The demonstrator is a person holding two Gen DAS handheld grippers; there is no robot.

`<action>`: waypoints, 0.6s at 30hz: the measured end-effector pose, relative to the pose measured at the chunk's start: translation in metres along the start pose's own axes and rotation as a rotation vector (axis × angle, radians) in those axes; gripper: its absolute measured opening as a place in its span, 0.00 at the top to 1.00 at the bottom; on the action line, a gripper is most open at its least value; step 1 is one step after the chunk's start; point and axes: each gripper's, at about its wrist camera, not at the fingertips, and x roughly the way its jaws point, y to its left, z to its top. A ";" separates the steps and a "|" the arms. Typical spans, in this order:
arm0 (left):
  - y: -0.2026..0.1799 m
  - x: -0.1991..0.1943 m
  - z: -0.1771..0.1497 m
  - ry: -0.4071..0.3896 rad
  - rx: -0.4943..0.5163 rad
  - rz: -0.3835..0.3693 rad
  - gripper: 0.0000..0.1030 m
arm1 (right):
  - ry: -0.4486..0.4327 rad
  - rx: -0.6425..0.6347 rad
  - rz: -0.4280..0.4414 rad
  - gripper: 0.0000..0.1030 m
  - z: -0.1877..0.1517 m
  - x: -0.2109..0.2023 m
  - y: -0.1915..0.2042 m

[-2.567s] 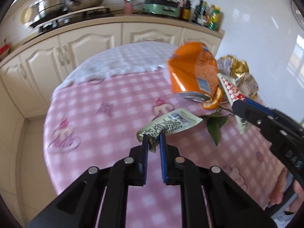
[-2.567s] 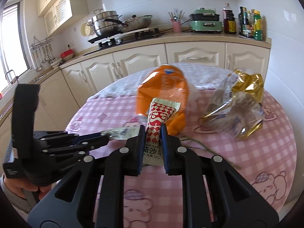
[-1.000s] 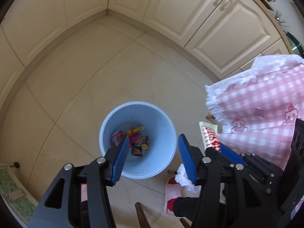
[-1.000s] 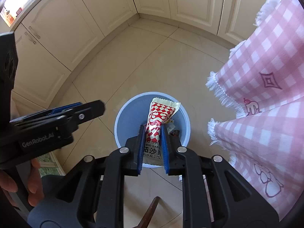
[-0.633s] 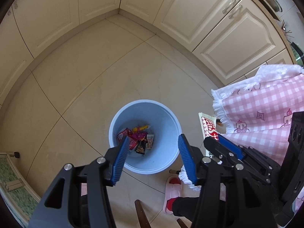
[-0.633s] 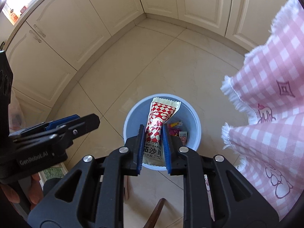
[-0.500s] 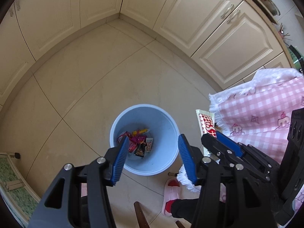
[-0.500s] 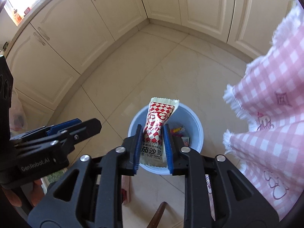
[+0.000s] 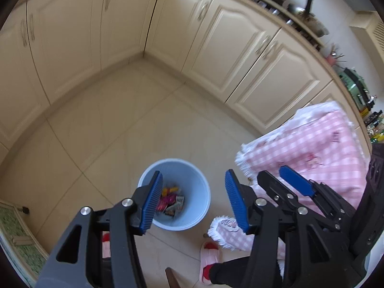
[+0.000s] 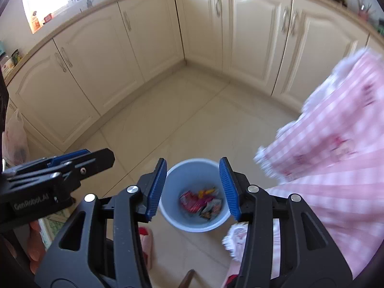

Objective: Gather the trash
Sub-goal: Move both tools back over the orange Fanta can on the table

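A light blue trash bin [image 9: 192, 175] stands on the tiled floor and holds several colourful wrappers [image 9: 171, 202]. It also shows in the right wrist view [image 10: 189, 172] with the wrappers [image 10: 201, 201] inside. My left gripper [image 9: 193, 200] is open and empty above the bin. My right gripper [image 10: 193, 188] is open and empty, straddling the bin from above. The right gripper also shows in the left wrist view [image 9: 285, 182], and the left gripper shows in the right wrist view [image 10: 79, 157].
A table with a pink checked cloth [image 9: 319, 148] hangs at the right, also in the right wrist view [image 10: 336, 148]. Cream cabinets [image 10: 153, 31] line the corner behind. The person's slippered foot [image 9: 208, 256] stands near the bin. A chair tip [image 10: 188, 277] pokes up below.
My right gripper has opened and no longer holds the red-and-white packet, which is out of sight. Both views have tilted up to show more of the cabinets. The left gripper stays open.
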 end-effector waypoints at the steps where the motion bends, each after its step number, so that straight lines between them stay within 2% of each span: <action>1: -0.007 -0.012 0.000 -0.021 0.014 -0.008 0.48 | -0.021 -0.001 0.000 0.55 0.001 -0.013 0.000; 6: -0.041 -0.066 -0.001 -0.121 0.075 -0.051 0.45 | -0.155 0.018 -0.018 0.53 0.003 -0.092 -0.014; 10: -0.087 -0.103 -0.007 -0.183 0.157 -0.105 0.42 | -0.260 0.050 -0.071 0.50 -0.003 -0.161 -0.039; 14: -0.143 -0.114 -0.018 -0.181 0.240 -0.183 0.41 | -0.327 0.107 -0.144 0.47 -0.019 -0.215 -0.077; 18: -0.213 -0.114 -0.032 -0.136 0.346 -0.285 0.41 | -0.372 0.194 -0.229 0.46 -0.047 -0.260 -0.131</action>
